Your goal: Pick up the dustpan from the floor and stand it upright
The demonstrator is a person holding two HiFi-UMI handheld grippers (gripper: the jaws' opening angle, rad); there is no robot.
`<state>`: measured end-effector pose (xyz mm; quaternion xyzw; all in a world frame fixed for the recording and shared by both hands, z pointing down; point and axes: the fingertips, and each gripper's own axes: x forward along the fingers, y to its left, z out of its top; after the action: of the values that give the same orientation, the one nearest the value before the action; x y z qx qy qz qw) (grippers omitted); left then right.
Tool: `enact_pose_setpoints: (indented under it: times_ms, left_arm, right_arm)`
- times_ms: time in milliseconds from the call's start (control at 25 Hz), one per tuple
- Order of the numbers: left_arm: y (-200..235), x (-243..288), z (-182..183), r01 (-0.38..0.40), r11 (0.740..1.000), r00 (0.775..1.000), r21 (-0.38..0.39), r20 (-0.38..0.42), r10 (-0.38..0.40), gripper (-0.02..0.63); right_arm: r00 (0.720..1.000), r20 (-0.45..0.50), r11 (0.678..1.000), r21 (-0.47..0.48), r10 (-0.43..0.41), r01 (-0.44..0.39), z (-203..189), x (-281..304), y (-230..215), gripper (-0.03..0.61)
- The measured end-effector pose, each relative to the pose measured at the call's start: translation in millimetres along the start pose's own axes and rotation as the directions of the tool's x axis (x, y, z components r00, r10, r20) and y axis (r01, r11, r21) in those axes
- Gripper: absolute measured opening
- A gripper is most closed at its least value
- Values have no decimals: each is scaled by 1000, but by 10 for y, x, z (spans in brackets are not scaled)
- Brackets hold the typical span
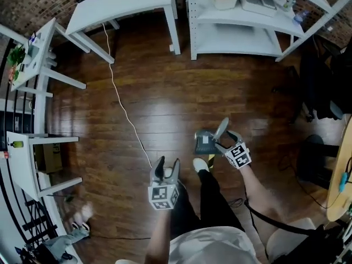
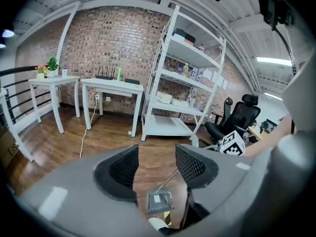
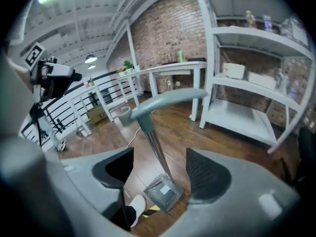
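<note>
A grey long-handled dustpan (image 1: 204, 142) stands upright on the wooden floor just ahead of a white shoe (image 1: 200, 164). In the right gripper view its pan (image 3: 163, 192) rests on the floor and its thin shaft rises to a grey-green grip (image 3: 165, 99). My right gripper (image 1: 223, 142) sits right beside the handle, open; the shaft passes between its pads (image 3: 207, 174) without touching them. My left gripper (image 1: 167, 164) hovers to the left of the dustpan, shut, with nothing in it. The left gripper view shows the dustpan (image 2: 160, 202) below and beyond its jaws (image 2: 157, 168).
A white cable (image 1: 124, 110) runs across the floor from a white desk (image 1: 124, 3) at the back. White shelving (image 1: 242, 34) stands back right, small white tables (image 1: 38, 65) on the left. A black office chair (image 2: 236, 118) and a round wooden table edge (image 1: 342, 172) are on the right.
</note>
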<state>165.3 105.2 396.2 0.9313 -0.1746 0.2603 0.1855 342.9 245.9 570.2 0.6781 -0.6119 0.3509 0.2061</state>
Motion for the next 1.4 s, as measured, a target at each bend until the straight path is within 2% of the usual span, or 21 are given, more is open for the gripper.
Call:
enact_pose_setpoints:
  times_ms: [160, 280, 360, 480, 640, 800, 960, 1040, 1080, 1240, 1320, 1400]
  left_arm:
    - [-514, -226, 239, 56, 997, 998, 57, 25, -57, 253]
    - [-846, -488, 367, 115, 985, 992, 128, 44, -121, 253]
    - [-993, -731, 383, 143, 975, 986, 169, 67, -156, 253]
    - [-1157, -1215, 265, 168, 966, 974, 197, 117, -193, 253]
    - [-1236, -2064, -33, 167, 960, 963, 224, 174, -208, 261]
    - [-1421, -2945, -256, 179, 963, 949, 200, 224, -223, 264]
    - [-1577, -3521, -263, 157, 969, 932, 190, 295, -209, 264]
    - [-1726, -3697, -242, 152, 964, 922, 220, 320, -218, 264]
    - [-1812, -3758, -213, 147, 959, 917, 244, 329, -225, 264]
    - [-2131, -3992, -3, 101, 953, 909, 286, 363, -205, 264]
    - [-2342, -4067, 36, 90, 952, 901, 294, 384, -203, 264]
    - [-2552, -4055, 42, 72, 951, 892, 300, 407, -196, 264]
  right_arm:
    - [998, 23, 985, 168, -51, 46, -266, -648, 75, 320]
    - [986, 129, 967, 244, -102, 68, -156, -1255, 234, 321]
    - [964, 222, 961, 264, -145, 84, -16, -1688, 453, 321]
    - [918, 342, 961, 250, -202, 118, 146, -2341, 967, 321]
    - [861, 413, 944, 263, -295, 197, 125, -3040, 1833, 334]
    - [836, 447, 943, 240, -318, 231, 125, -3674, 2604, 334]
    - [775, 540, 944, 175, -328, 278, 338, -4341, 3023, 334]
    - [744, 583, 943, 150, -328, 298, 428, -4608, 3104, 333]
    - [736, 594, 942, 134, -325, 308, 460, -4705, 3122, 333]
    - [740, 608, 949, 78, -289, 306, 532, -5053, 3184, 331]
    - [732, 626, 953, 61, -268, 297, 447, -5256, 3211, 330]
    - [740, 625, 958, 42, -247, 285, 277, -5353, 3170, 328]
